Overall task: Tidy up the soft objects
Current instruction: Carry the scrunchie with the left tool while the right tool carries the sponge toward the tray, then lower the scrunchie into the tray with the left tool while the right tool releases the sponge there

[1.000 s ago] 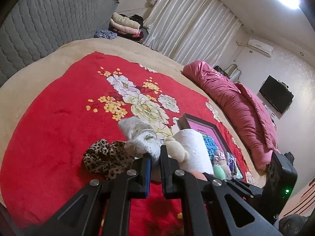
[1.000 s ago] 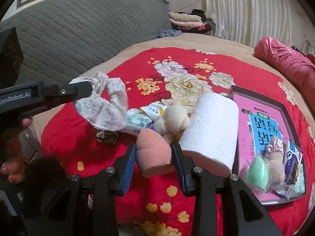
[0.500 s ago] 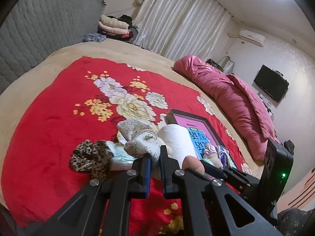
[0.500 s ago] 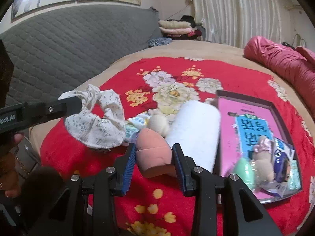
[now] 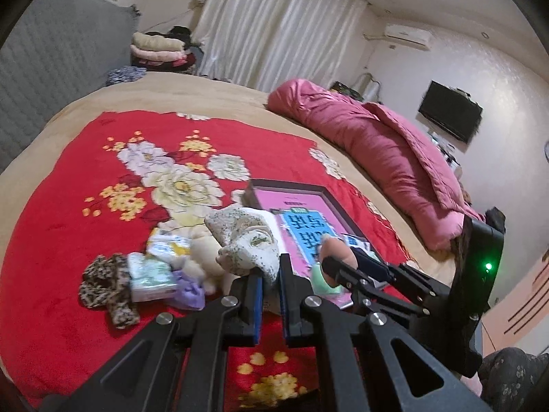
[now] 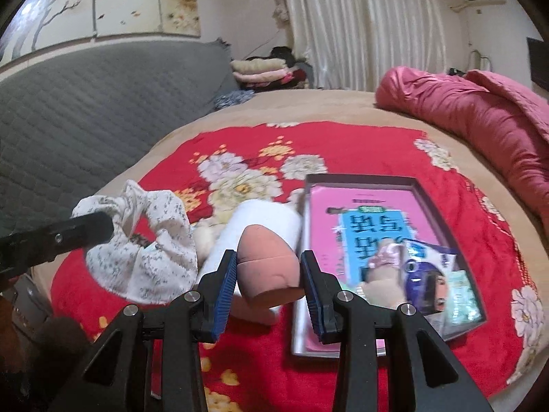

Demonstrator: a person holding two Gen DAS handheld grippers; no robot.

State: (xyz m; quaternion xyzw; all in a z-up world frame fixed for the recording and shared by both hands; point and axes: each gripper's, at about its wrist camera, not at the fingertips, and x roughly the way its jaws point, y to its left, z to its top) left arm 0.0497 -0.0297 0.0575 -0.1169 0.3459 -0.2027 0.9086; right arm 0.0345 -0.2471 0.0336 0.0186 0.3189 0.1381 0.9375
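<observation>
Pinching a crumpled, white floral-print fabric scrunchie (image 5: 245, 240) between their narrow blue ribbed pads, the left tongs (image 5: 271, 283) are closed down tight on its gathered cloth and hold it above the bed. The right tongs (image 6: 269, 276) stand partly apart, their blue ribbed pads pressed against both sides of a smooth, teardrop-shaped, peach-pink makeup sponge (image 6: 269, 262), which they hold clear of the blanket with its pointed end facing away. Just beyond the sponge lies a white cylindrical paper roll (image 6: 255, 221) on its side, touching the near left edge of a shallow, dark-framed rectangular tray (image 6: 442, 221). A glossy pink book with a blue panel lines the tray, and at its near end lie a pale satin bow (image 6: 387, 255) and shiny plastic packets (image 6: 430, 274). Left of the roll, in the left wrist view, a loose cluster rests on the blanket: a fuzzy cream plush ball (image 5: 204, 250), soft tissue packs (image 5: 149, 274), a crinkled lilac piece (image 5: 188, 290) and a leopard-print scrunchie (image 5: 109, 285). All lie on a plush red blanket (image 5: 61, 206) with cream and yellow flowers, spread over a tan bed. Farther back are a bunched, quilted rose-pink duvet (image 5: 374, 151), a grey quilted headboard (image 6: 85, 110), folded linens and pleated white curtains (image 5: 281, 27).
</observation>
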